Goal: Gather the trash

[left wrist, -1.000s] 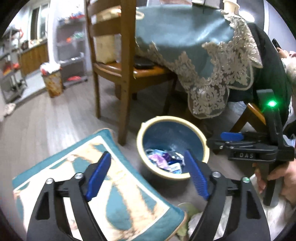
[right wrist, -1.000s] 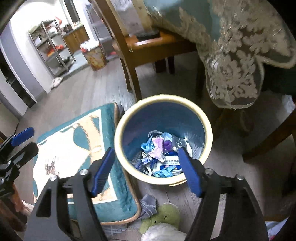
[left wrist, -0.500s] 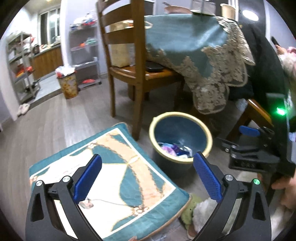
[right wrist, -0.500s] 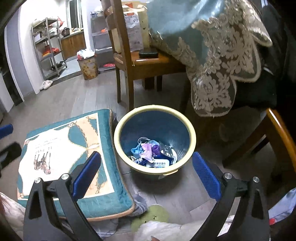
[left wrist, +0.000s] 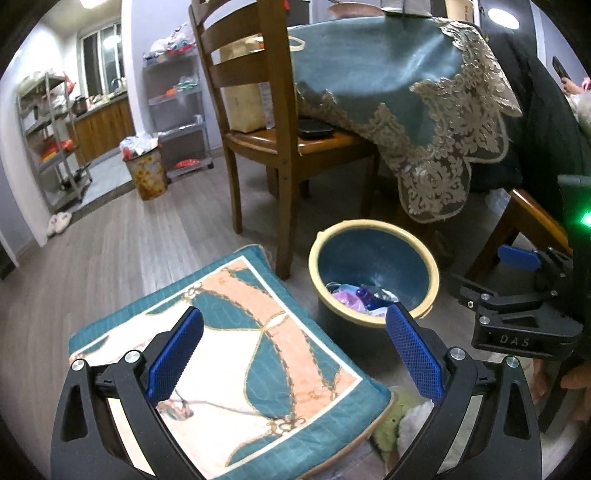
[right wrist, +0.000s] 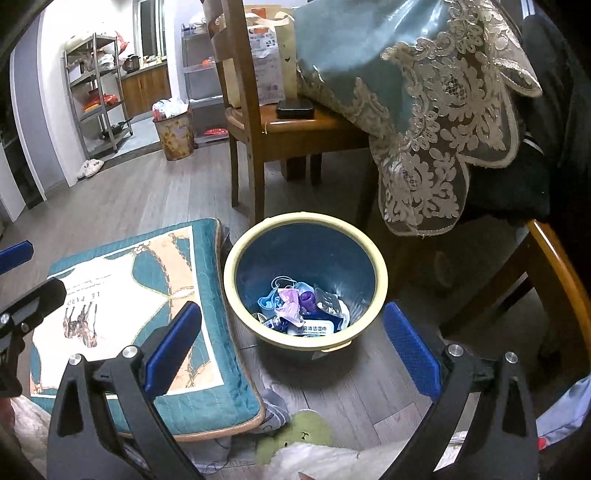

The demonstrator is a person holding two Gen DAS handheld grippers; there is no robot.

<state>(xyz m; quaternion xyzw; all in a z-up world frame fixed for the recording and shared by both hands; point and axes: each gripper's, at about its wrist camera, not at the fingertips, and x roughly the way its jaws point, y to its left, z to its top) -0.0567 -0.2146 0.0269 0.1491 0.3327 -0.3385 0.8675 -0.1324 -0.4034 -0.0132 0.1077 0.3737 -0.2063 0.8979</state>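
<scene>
two grippers stood released, jaws wide and empty. left gripper filled the lower frame of the left wrist view, above a cushion. right gripper framed the bin at centre of the right wrist view. trash lay in the bin's bottom. the bin stood on the floor, just right of the cushion, below a chair and a tablecloth at upper right.

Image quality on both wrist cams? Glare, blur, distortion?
Left wrist: strong fisheye bend with dark corners, ceiling light glares top right, bin sharp. Right wrist: same warp, dim warm light, trash readable, label text legible, no motion blur.
</scene>
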